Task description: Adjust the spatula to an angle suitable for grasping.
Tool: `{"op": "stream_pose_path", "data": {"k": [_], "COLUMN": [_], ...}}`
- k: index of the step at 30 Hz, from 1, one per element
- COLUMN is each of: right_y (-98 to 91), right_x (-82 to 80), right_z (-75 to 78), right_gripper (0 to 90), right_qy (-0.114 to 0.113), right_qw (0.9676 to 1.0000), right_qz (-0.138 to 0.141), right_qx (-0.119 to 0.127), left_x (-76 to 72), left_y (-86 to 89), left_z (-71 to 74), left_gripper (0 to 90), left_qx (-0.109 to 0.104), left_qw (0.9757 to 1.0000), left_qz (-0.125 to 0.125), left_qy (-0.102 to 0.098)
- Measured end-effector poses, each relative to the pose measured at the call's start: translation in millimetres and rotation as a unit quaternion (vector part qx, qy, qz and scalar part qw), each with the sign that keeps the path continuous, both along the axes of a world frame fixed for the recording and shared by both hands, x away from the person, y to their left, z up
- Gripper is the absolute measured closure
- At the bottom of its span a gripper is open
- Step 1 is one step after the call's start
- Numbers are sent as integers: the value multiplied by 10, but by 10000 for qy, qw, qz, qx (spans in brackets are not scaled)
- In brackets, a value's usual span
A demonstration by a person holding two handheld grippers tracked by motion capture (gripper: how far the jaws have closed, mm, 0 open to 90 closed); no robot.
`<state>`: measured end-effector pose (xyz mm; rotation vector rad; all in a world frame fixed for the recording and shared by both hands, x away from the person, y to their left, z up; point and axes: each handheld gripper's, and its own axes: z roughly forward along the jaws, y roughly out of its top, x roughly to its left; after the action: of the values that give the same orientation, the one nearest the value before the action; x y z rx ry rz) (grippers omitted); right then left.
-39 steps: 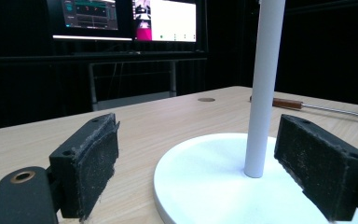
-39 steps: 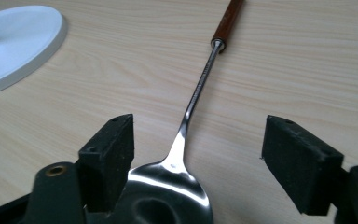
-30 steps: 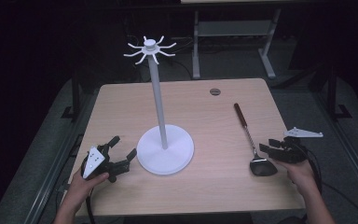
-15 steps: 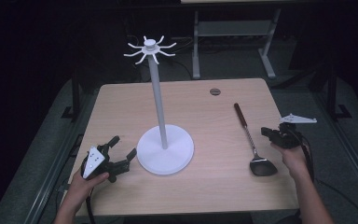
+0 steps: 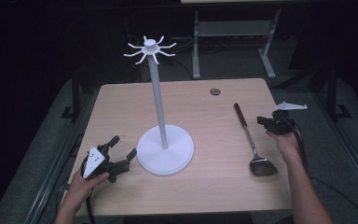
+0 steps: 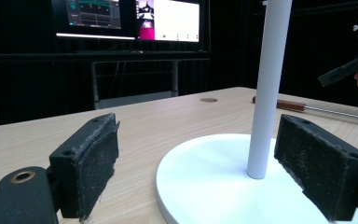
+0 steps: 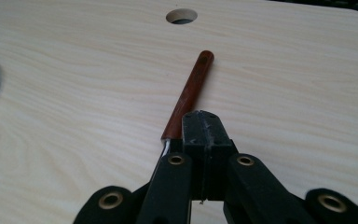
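Spatula lay flat on right part of table, wooden handle pointing to far edge, metal blade toward person. Right gripper hovered just beside handle, above table near right edge, jaws pressed together, gripping nothing; in right gripper view, handle ran out beyond closed jaw tips. White stand stood upright mid-table, round base, tall pole, hooks on top. Left gripper rested on table near left of base, jaws wide apart, pole seen between them
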<state>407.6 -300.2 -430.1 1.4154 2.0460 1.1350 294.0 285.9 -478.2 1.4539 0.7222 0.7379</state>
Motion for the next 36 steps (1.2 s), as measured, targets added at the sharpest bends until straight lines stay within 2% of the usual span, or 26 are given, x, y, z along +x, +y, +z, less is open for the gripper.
{"op": "stream_pose_path", "data": {"k": [2, 9, 10, 14, 18, 21, 29, 31, 36], "right_y": [10, 66, 85, 106, 135, 171, 217, 257, 267], "right_x": [53, 241, 297, 395, 442, 461, 469, 475, 469], "right_z": [-17, -83, -125, -205, -261, -315, -374, -394, -415], "right_gripper": [895, 887, 893, 895, 895, 895, 896, 896, 897], "right_qy": [68, 38, 139, 245, 334, 443, 579, 596, 635], "right_qw": [10000, 9999, 9997, 9996, 9993, 9985, 9976, 9970, 9969], "right_qz": [-4, -63, -84, -50, -50, 37, 157, 228, 272], "right_qx": [-45, -92, -204, -150, -141, -316, -331, -430, -385], "left_x": [1, 1, 1, -1, -1, 0, 0, 0, 0], "left_y": [0, 0, 0, -1, -1, 0, 0, 1, 0], "left_z": [-1, -1, -1, 0, 0, 0, -1, 0, -1], "left_gripper": [129, 130, 130, 129, 130, 130, 130, 130, 130], "left_qx": [-17, -17, -14, 17, 7, -8, -7, 0, -3], "left_qw": [10000, 10000, 10000, 10000, 10000, 10000, 10000, 10000, 10000], "left_qz": [1, -10, -11, -16, -14, -13, -28, -29, -34], "left_qy": [4, 3, 3, -9, -6, -2, -1, -5, -8]}}
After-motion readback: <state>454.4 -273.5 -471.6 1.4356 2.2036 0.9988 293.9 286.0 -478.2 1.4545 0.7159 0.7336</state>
